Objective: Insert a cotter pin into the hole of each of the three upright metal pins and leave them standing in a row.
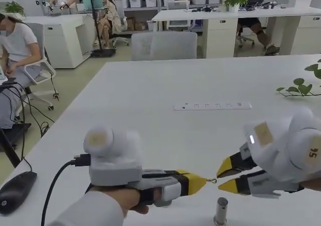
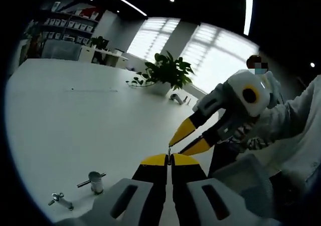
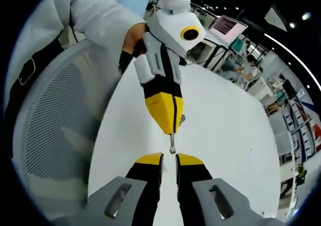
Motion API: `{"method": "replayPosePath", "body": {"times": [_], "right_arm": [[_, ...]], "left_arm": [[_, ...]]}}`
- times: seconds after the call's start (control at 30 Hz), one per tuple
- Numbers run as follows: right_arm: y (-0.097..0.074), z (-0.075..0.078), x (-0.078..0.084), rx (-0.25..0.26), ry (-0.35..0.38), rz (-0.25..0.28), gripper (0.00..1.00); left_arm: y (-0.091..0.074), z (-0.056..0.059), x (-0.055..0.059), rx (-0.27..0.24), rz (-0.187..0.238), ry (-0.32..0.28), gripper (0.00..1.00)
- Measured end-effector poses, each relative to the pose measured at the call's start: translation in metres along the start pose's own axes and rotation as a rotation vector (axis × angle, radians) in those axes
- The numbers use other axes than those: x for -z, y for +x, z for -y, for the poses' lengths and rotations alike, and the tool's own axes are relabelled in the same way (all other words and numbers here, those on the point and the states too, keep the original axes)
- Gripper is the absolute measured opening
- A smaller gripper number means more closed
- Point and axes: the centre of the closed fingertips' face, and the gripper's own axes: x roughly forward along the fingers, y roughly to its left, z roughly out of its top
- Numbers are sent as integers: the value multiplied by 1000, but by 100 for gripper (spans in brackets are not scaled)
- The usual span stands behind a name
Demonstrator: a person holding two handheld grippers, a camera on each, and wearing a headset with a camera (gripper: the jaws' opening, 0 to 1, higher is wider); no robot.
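My left gripper [image 1: 204,181] is shut on a thin cotter pin [image 1: 211,180] that pokes out past its yellow tips. Its looped end [image 3: 172,149] hangs just in front of my right gripper [image 3: 169,158], whose jaws stand open with a narrow gap. In the head view the right gripper [image 1: 219,180] faces the left one tip to tip. One metal pin [image 1: 220,211] stands upright on the white table below them. In the left gripper view an upright metal pin [image 2: 95,182] has a cotter pin through it, and another pin [image 2: 60,201] lies beside it.
A white power strip [image 1: 212,105] lies mid-table. Leafy stems [image 1: 301,85] reach in at the right edge, and a black mouse [image 1: 15,191] sits at the left. A grey chair [image 1: 164,45] stands behind the table's far edge. People sit at desks to the left.
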Motion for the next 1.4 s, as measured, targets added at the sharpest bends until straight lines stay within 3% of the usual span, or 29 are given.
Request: {"method": "replayPosePath", "body": {"times": [0.17, 0.23, 0.4, 0.57, 0.87, 0.97, 1.13, 1.4], "right_arm": [[1, -2, 2, -32, 55, 27, 11], [1, -5, -1, -56, 95, 63, 11], [-1, -7, -2, -86, 129, 99, 11], [-1, -12, -7, -131, 153, 140, 11], [-2, -29, -19, -217, 146, 224, 11], [0, -31, -17, -215, 145, 216, 11], [-3, -30, -23, -223, 174, 260, 10], [-4, -34, -25, -244, 182, 272, 6]], "left_arm": [[-1, 4, 4, 14, -13, 94, 0], [-3, 6, 6, 28, -21, 141, 0], [-6, 9, 8, 46, -24, 174, 0], [-8, 17, 12, 100, -22, 221, 0], [-9, 24, 12, 148, -5, 246, 0], [-10, 26, 12, 156, -3, 252, 0], [-11, 29, 13, 179, 4, 260, 0], [-12, 33, 12, 199, 20, 277, 0]]}}
